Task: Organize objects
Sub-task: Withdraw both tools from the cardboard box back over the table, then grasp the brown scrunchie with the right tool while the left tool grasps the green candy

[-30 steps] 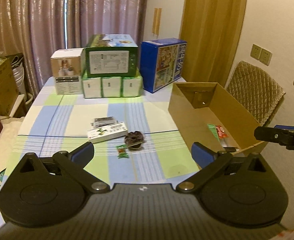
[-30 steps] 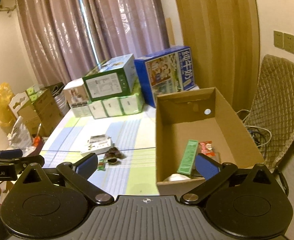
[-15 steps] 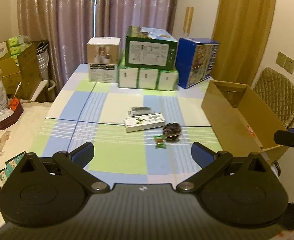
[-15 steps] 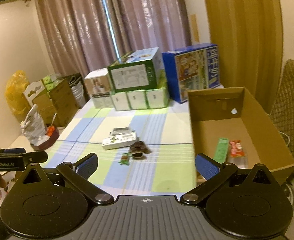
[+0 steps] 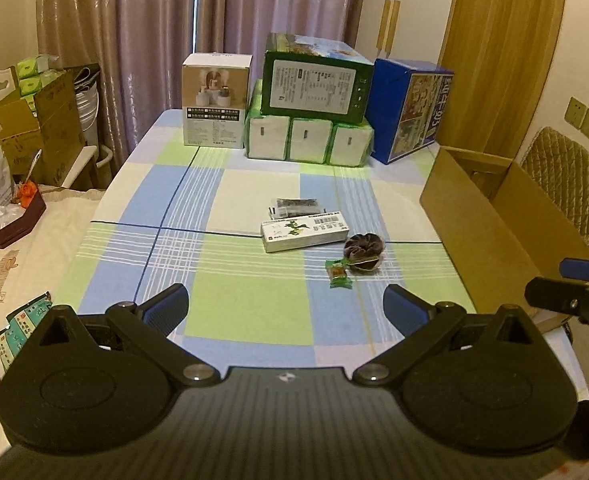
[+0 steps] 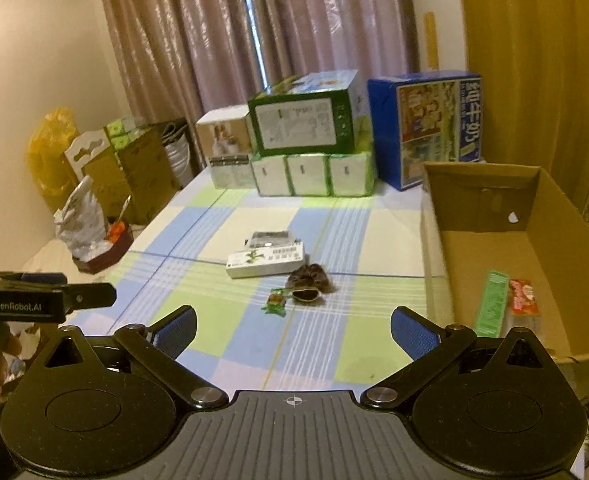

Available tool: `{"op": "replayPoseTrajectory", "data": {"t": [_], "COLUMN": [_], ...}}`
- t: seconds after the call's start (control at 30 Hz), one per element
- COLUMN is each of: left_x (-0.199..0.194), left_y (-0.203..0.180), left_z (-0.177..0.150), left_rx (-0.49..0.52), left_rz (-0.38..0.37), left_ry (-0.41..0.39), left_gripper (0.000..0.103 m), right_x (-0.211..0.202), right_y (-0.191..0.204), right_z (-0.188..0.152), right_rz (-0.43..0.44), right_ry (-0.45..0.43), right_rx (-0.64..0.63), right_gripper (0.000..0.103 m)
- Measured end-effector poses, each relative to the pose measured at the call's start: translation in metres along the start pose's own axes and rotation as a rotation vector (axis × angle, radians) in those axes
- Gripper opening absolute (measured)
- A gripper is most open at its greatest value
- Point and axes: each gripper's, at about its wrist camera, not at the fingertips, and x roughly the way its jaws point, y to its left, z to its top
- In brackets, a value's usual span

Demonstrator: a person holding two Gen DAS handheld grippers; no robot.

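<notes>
Between picks: both grippers, left (image 5: 284, 304) and right (image 6: 292, 326), jaws wide and empty. Four small items left of the cardboard box (image 6: 550, 240), white carton (image 5: 304, 236) among them. Next, probably: reach, close, carry into the box.

mauve curtains (image 5: 142, 32), quilted chair (image 5: 570, 188), perhaps wooden door (image 5: 494, 48)

Both grippers are matte black plastic. The left gripper (image 5: 285, 308) has two rounded disc housings, silver pivot screws and blue ribbed pads (image 5: 165, 307) on its jaws. The right gripper (image 6: 293, 330) matches it, with a ridged centre plate and a small crosshair mark. White "GenRobot.AI" lettering runs along the left gripper's side.
</notes>
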Motion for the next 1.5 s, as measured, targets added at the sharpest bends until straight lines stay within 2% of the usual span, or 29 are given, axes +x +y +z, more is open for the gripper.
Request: {"op": "replayPoseTrajectory", "data": {"t": [0.13,0.2,0.5,0.73,0.87,0.97,1.07,1.33,1.37,1.4,1.5], "left_x": [0.023,0.034,0.099,0.149,0.176,0.194,0.204,0.222,0.222,0.222,0.223], "left_y": [0.004,0.005,0.000,-0.003,-0.005,-0.007,-0.008,-0.002,-0.003,-0.004,-0.011], "left_z": [0.001,0.001,0.000,0.001,0.001,0.002,0.005,0.006,0.006,0.005,0.004], "left_rx": [-0.007,-0.002,0.040,0.058,0.078,0.106,0.121,0.117,0.120,0.123,0.137], "left_rz": [-0.002,-0.009,-0.035,-0.060,-0.076,-0.068,-0.082,-0.099,-0.103,-0.108,-0.124], "left_ry": [0.030,0.044,0.086,0.117,0.144,0.169,0.169,0.206,0.205,0.203,0.194], "left_gripper": [0.102,0.102,0.102,0.101,0.090,0.088,0.087,0.087,0.087,0.087,0.086], "right_x": [0.021,0.032,0.098,0.157,0.182,0.199,0.216,0.257,0.260,0.263,0.260], "right_y": [0.000,-0.001,-0.012,-0.026,-0.029,-0.030,-0.030,-0.041,-0.041,-0.042,-0.046], "right_z": [-0.002,-0.002,0.000,0.001,0.003,0.006,0.009,0.011,0.010,0.009,0.010], "right_rz": [0.011,0.021,0.022,0.022,0.025,0.042,0.054,0.051,0.054,0.058,0.071], "right_ry": [0.018,0.031,0.071,0.105,0.117,0.118,0.115,0.179,0.190,0.208,0.226], "right_rx": [-0.017,-0.015,-0.040,-0.082,-0.114,-0.146,-0.182,-0.170,-0.169,-0.167,-0.129], "right_gripper": [0.099,0.090,0.071,0.064,0.061,0.060,0.060,0.060,0.057,0.042,0.018]}}
